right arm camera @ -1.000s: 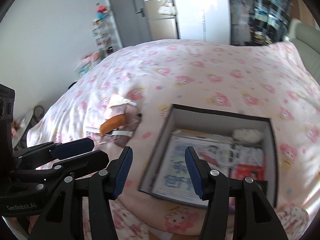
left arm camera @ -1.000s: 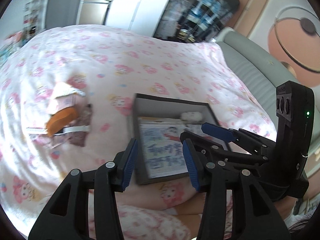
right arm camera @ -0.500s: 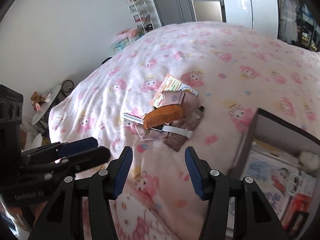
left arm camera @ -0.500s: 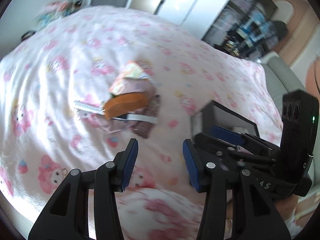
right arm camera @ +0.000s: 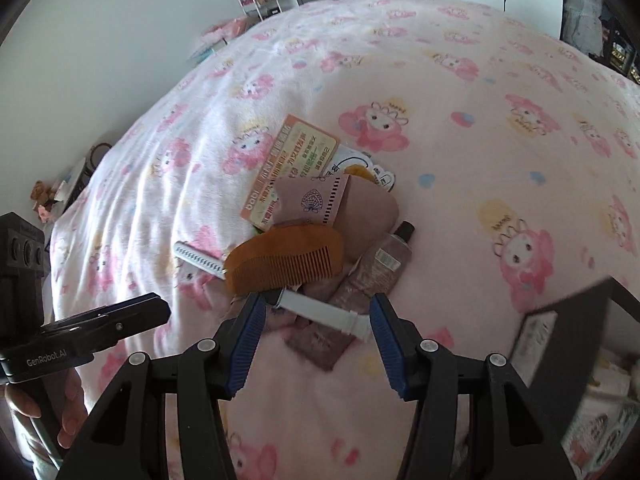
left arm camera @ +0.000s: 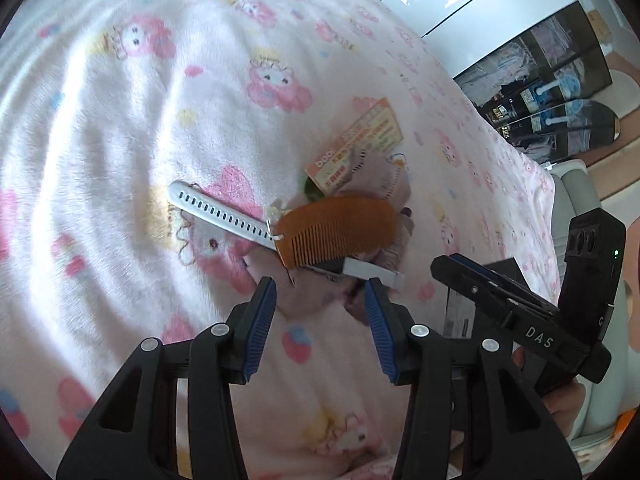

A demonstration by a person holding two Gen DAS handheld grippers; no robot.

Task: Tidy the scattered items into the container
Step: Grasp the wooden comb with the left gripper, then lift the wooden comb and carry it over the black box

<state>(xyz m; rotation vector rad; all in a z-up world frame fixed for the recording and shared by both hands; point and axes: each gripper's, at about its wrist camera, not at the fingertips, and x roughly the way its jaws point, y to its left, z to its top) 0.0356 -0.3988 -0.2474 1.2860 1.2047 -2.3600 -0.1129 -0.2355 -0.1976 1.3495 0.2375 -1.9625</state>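
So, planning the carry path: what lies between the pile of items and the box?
Only bare pink blanket lies between the pile, at the tube, and the dark box, in the right wrist view.

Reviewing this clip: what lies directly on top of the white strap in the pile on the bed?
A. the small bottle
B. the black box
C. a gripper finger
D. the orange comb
D: the orange comb lies across the middle of the white strap, whose two ends stick out either side of it; both grippers hang open above the pile, touching nothing.
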